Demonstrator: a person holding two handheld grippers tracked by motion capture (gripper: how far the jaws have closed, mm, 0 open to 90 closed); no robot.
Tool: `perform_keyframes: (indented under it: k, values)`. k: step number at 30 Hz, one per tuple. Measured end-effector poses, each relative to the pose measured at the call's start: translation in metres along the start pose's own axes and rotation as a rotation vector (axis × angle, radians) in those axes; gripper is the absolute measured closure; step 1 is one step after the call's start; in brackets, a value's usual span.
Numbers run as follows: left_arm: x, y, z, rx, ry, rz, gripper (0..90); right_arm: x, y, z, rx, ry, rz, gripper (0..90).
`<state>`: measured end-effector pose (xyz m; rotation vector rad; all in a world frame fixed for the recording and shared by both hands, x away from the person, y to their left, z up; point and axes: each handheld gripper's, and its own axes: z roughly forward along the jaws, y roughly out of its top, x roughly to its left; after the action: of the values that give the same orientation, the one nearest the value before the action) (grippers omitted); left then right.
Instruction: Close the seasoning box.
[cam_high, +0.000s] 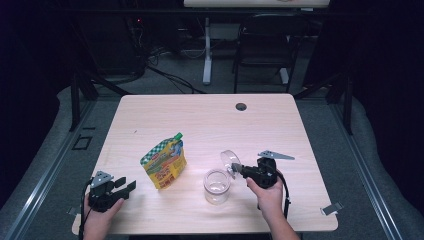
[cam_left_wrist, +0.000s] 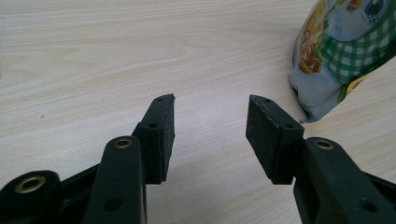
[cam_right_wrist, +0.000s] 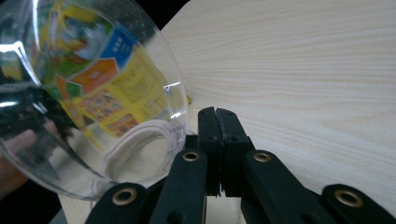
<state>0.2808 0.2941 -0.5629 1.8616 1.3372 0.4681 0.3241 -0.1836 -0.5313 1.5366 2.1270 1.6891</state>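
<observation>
- The clear lid (cam_high: 229, 161) sits just right of centre in the high view, lifted off and tilted up on edge beside the jar. I hold it like that so the jar's mouth stays free.
- In the right gripper view the lid (cam_right_wrist: 88, 107) bulges across the left half of the frame, its rim running down to my jaws, and the pouch's print shows through it.
- My right gripper (cam_high: 239, 169) has its jaws pressed together, pinching the lid by a thin bit of rim; in its own view the right gripper (cam_right_wrist: 218, 116) shows both black pads meeting with hardly a seam. I judge an edge grip like this keeps the dome clear of the jaws.
- The open jar (cam_high: 217, 186) stands upright in the lower middle of the high view, just below and left of the lid, apart from it. It looks empty, ready to be filled, I'd guess.
- The snack pouch (cam_high: 164, 163) leans left of centre, green cap pointing to the upper right, near the jar.
- My left gripper (cam_high: 125, 188) rests at the lower left with jaws spread and nothing between them; in its view the left gripper (cam_left_wrist: 210, 121) faces bare table (cam_left_wrist: 93, 56), with the pouch (cam_left_wrist: 345, 56) at the upper right, within easy reach.
</observation>
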Motion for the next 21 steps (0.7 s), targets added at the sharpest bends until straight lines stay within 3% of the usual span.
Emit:
perform_keyframes:
  k: [4, 17, 21]
  values:
    - [0.0002, -0.0001, -0.0003, -0.001, 0.001, 0.0, 52.2, -0.0029, -0.0009, 0.0001, -0.013, 0.005, 0.024, 86.8]
    - [0.0002, 0.0009, 0.0, -0.009, -0.004, 0.002, 52.3, -0.0056, -0.0025, -0.0025, 0.007, -0.052, -0.018, 83.0]
    - [-0.0039, 0.0035, 0.0035, -0.022, -0.023, 0.008, 52.6, -0.0071, -0.0054, -0.0047, 0.027, -0.08, -0.044, 82.0]
